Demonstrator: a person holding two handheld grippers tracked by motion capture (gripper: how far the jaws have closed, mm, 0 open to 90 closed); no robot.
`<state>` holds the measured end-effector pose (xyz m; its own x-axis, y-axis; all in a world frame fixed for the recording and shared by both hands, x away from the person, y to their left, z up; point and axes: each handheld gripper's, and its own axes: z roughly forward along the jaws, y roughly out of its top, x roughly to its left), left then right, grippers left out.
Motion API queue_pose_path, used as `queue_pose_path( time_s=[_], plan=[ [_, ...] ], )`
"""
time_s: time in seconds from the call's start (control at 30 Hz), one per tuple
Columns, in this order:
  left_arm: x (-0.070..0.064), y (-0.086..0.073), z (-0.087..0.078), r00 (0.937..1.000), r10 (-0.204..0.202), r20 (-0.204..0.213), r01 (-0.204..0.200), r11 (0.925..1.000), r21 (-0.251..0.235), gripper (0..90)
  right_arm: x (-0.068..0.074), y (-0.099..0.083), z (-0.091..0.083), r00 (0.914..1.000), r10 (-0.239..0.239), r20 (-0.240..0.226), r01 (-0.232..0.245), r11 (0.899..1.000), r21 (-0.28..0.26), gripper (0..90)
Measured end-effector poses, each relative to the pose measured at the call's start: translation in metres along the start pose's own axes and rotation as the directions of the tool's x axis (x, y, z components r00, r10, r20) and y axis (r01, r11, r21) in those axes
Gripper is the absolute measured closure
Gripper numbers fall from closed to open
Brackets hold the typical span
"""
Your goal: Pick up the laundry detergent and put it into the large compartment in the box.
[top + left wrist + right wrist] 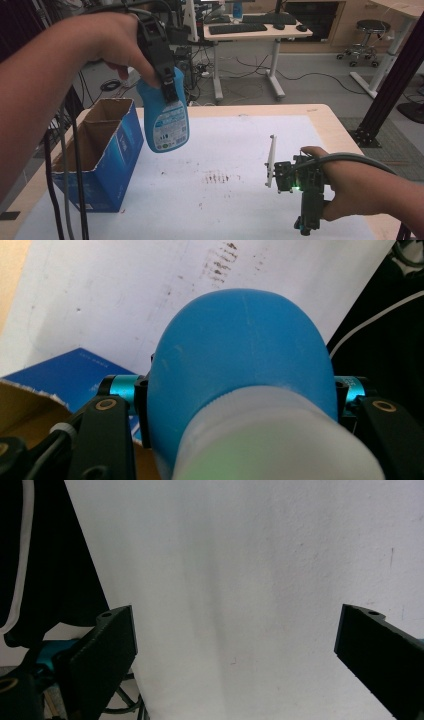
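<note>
A blue plastic bottle (166, 112) with a printed label hangs bottom down above the white sheet (240, 145), just right of the box. My left gripper (162, 75) is shut on its upper part. In the left gripper view the bottle (240, 350) bulges between the two black jaws and its white top lies nearest the camera. My right gripper (301, 195) hovers low over the sheet at the near right. It is open, and in the right gripper view its jaws stand wide apart around bare white sheet (250, 580).
An open blue cardboard box (107, 165) stands at the table's left, its brown inside showing. Reddish-brown marks (217, 177) stain the sheet's middle. A thin white strip (270, 160) sticks up beside the right gripper. Desks and a stool stand beyond the table.
</note>
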<state>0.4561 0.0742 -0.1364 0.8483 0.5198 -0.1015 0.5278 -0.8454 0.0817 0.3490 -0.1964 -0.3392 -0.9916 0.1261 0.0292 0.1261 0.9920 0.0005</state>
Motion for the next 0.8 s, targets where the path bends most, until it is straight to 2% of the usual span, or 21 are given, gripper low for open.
queue_pose_path(
  time_s=[0.03,0.07,0.1,0.13,0.27,0.4,0.57,0.63,0.67,0.73,0.77,0.8],
  plan=[
    [0.000,0.000,0.000,1.0000,0.000,0.000,0.000,1.0000,0.000,39.9,0.000,0.000,0.000,1.0000,0.000,0.000,0.000,1.000,0.000,2.5],
    [0.002,-0.011,-0.012,0.9996,-0.029,-0.002,0.028,0.9993,-0.023,39.9,0.001,0.003,-0.001,1.0000,0.006,-0.005,-0.006,1.000,-0.003,2.5],
    [0.004,-0.014,-0.016,0.9993,-0.036,0.000,0.036,0.9990,-0.026,39.9,0.002,0.004,-0.001,1.0000,0.003,-0.007,-0.003,1.000,-0.004,2.5],
    [0.004,-0.014,-0.016,0.9993,-0.036,0.000,0.036,0.9990,-0.026,39.9,0.002,0.004,-0.001,1.0000,0.003,-0.007,-0.003,1.000,-0.004,2.5],
    [0.009,-0.031,-0.028,0.9964,-0.084,0.008,0.084,0.9948,-0.057,39.9,0.003,0.006,-0.001,1.0000,0.001,-0.006,-0.001,1.000,0.000,2.5],
    [0.014,-0.050,-0.035,0.9908,-0.135,-0.002,0.135,0.9882,-0.073,39.9,0.003,0.008,-0.001,0.9999,-0.011,-0.001,0.011,1.000,0.000,2.5],
    [0.020,-0.074,-0.042,0.9744,-0.223,-0.027,0.220,0.9716,-0.087,39.9,0.004,0.011,-0.001,0.9996,-0.029,-0.001,0.029,1.000,0.001,2.5],
    [0.023,-0.085,-0.044,0.9631,-0.267,-0.034,0.263,0.9605,-0.090,39.8,0.005,0.013,-0.001,0.9994,-0.033,-0.001,0.033,0.999,0.006,2.5],
    [0.023,-0.085,-0.044,0.9631,-0.267,-0.034,0.263,0.9605,-0.090,39.8,0.005,0.013,-0.001,0.9994,-0.033,-0.001,0.033,0.999,0.006,2.5],
    [0.028,-0.103,-0.049,0.9417,-0.333,-0.048,0.328,0.9401,-0.094,39.8,0.005,0.016,-0.001,0.9991,-0.042,-0.001,0.042,0.999,0.004,2.5],
    [0.028,-0.103,-0.049,0.9417,-0.333,-0.048,0.328,0.9401,-0.094,39.8,0.005,0.016,-0.001,0.9991,-0.042,-0.001,0.042,0.999,0.004,2.5],
    [0.031,-0.113,-0.053,0.9364,-0.345,-0.065,0.339,0.9367,-0.087,39.8,0.006,0.019,-0.001,0.9988,-0.049,0.000,0.049,0.999,0.007,2.5]
  ],
)
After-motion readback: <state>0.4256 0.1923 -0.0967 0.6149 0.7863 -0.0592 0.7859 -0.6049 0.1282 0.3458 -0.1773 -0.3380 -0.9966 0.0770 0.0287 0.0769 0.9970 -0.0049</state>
